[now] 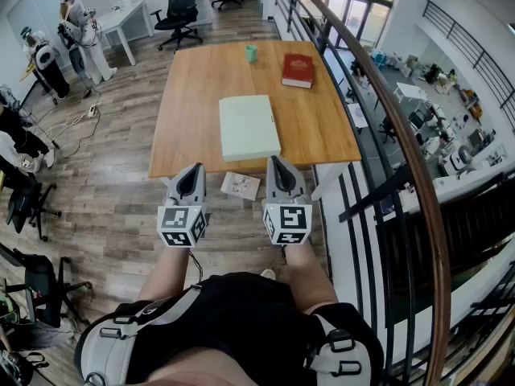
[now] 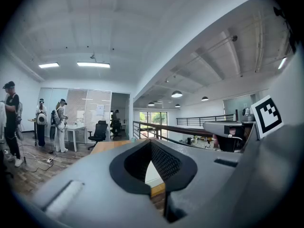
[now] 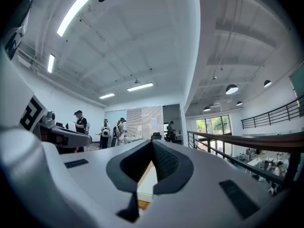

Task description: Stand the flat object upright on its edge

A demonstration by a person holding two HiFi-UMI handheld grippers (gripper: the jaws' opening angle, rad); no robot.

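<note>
A pale green flat slab [image 1: 249, 127] lies flat on the wooden table [image 1: 193, 95], near its front edge. My left gripper [image 1: 193, 172] and right gripper [image 1: 276, 164] are held side by side just short of that edge, above the floor, both pointing level at the table. Each has its jaws together with nothing between them. In the left gripper view the left gripper [image 2: 151, 144] shows only a slit below its tips. The right gripper [image 3: 153, 144] looks the same, with the pale slab [image 3: 146, 180] visible through the slit.
A red book [image 1: 298, 70] and a small green cup [image 1: 251, 53] sit at the table's far end. A white sheet [image 1: 241, 185] lies on the floor between my grippers. A curved railing [image 1: 402, 127] runs along the right. Office chairs [image 1: 182, 10] and several people [image 1: 79, 30] are at the far left.
</note>
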